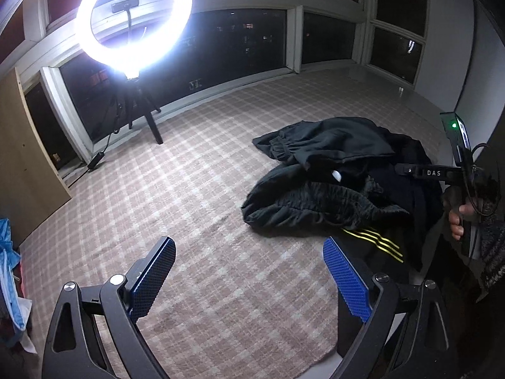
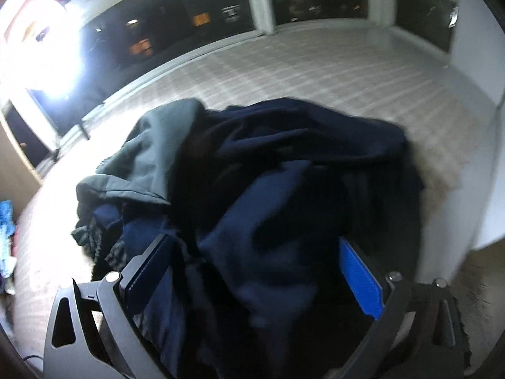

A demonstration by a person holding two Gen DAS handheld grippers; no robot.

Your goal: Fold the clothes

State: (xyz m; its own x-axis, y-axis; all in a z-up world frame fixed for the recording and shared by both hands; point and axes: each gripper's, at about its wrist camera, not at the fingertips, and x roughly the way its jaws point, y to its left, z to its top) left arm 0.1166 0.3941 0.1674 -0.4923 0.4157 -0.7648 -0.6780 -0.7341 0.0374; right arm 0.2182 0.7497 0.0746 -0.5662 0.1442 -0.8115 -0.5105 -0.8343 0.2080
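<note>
On the checked blanket (image 1: 189, 189) lies a heap of dark clothes (image 1: 334, 183), one piece with yellow stripes (image 1: 375, 240). From the left gripper (image 1: 249, 271) it sits ahead and to the right; those jaws stand wide, empty, over bare blanket. Nearer by far is the right gripper (image 2: 255, 271), directly over the pile: dark blue fabric (image 2: 252, 237) bunches between its part-open jaws, though blur hides whether the pads press it. A ring light (image 1: 134, 20) on its tripod stands well apart by the window.
</note>
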